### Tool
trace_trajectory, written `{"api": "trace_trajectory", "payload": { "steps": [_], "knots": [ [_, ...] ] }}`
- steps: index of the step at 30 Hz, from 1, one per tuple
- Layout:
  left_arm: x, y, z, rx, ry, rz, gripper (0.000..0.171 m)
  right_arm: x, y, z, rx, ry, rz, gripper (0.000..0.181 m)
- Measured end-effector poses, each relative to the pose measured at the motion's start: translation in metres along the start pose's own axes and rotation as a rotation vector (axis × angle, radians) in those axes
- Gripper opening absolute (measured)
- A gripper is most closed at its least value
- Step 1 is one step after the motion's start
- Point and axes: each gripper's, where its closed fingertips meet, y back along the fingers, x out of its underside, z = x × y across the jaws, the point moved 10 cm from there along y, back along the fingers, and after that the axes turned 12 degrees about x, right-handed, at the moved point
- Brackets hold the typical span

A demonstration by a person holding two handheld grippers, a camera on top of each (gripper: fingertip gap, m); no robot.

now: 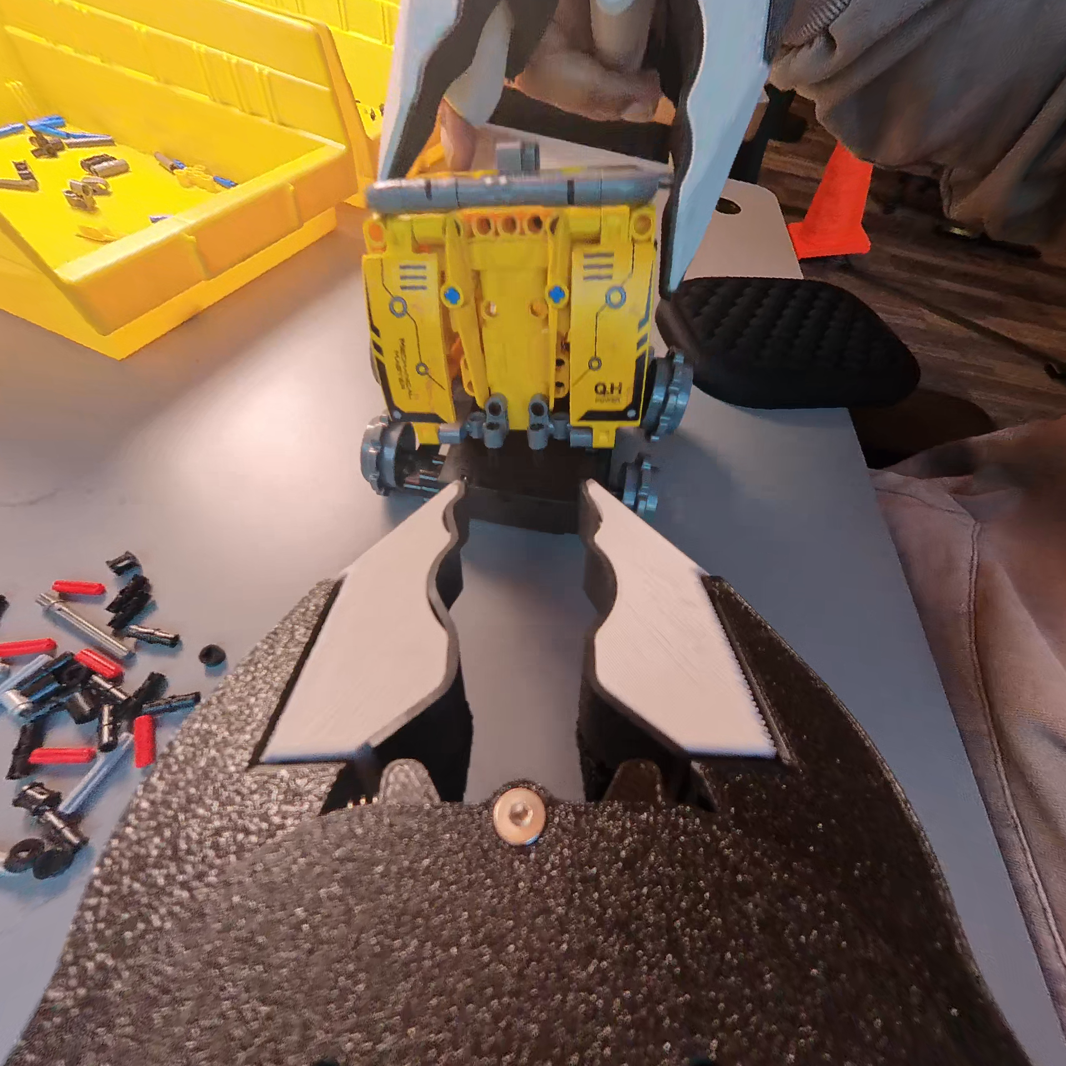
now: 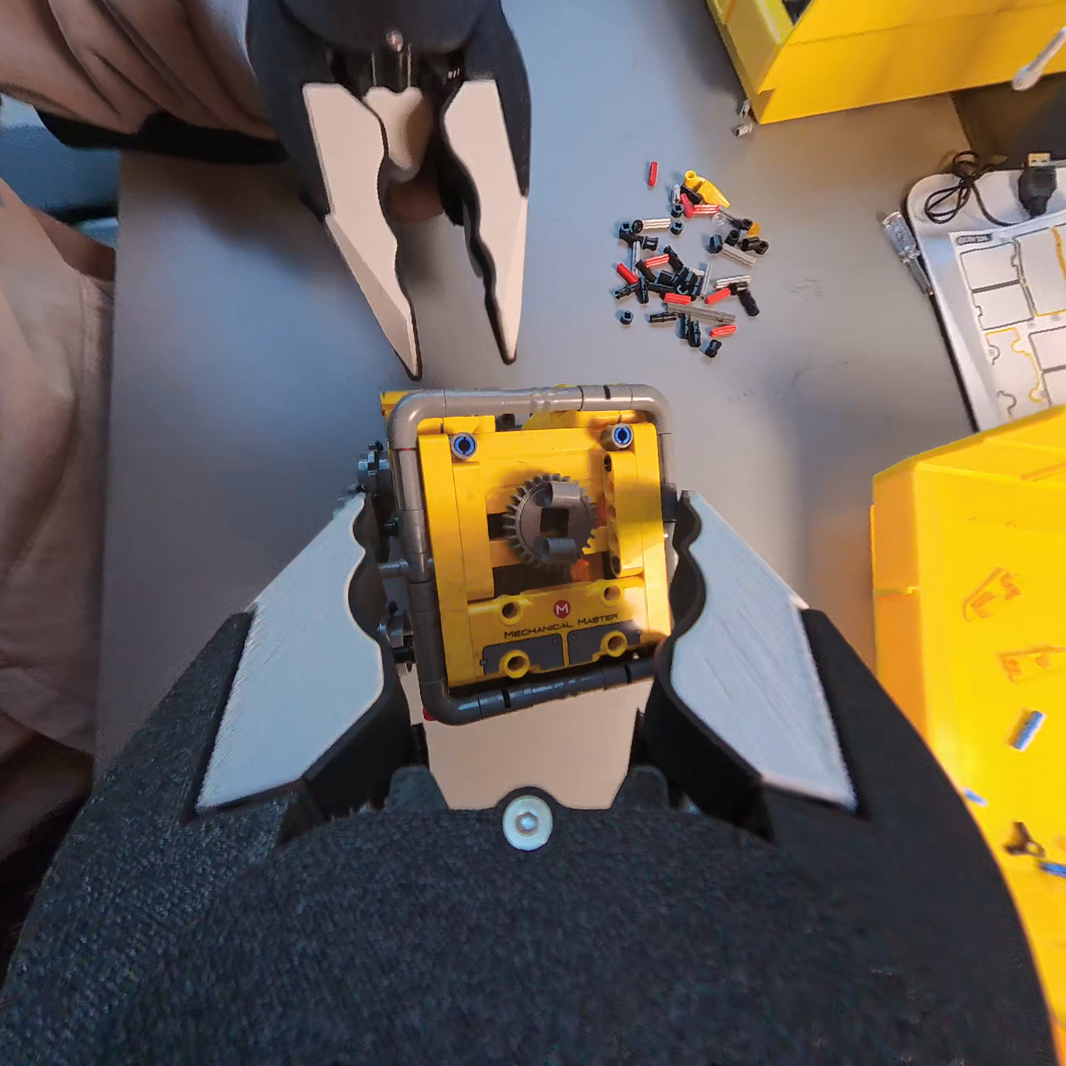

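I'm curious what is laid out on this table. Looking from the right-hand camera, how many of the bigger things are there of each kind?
Grippers: 2, the left gripper and the right gripper
Yellow brick model: 1
Yellow bins: 2
Heap of small pins: 1
Printed sheet: 1
Total: 7

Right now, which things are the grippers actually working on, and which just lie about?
In hand: yellow brick model, clamped by right gripper; left gripper open at its base.

Lying about: loose pins, yellow trays, instruction sheet, orange cone.
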Motion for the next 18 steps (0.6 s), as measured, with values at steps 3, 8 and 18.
{"api": "trace_trajectory", "payload": {
  "steps": [3, 8, 18],
  "knots": [
    [-0.003, 0.007, 0.001, -0.032, -0.022, -0.046, 0.045, -0.008, -0.009, 0.006, 0.040, 0.130, 0.061, 0.099],
    [-0.006, 0.012, 0.002, -0.058, -0.030, -0.127, 0.060, -0.017, 0.001, 0.021, 0.184, 0.219, 0.029, 0.094],
    [-0.014, -0.014, 0.003, -0.083, -0.038, -0.102, 0.102, 0.034, 0.013, 0.110, 0.408, 0.102, 0.010, 0.037]
  ]
}}
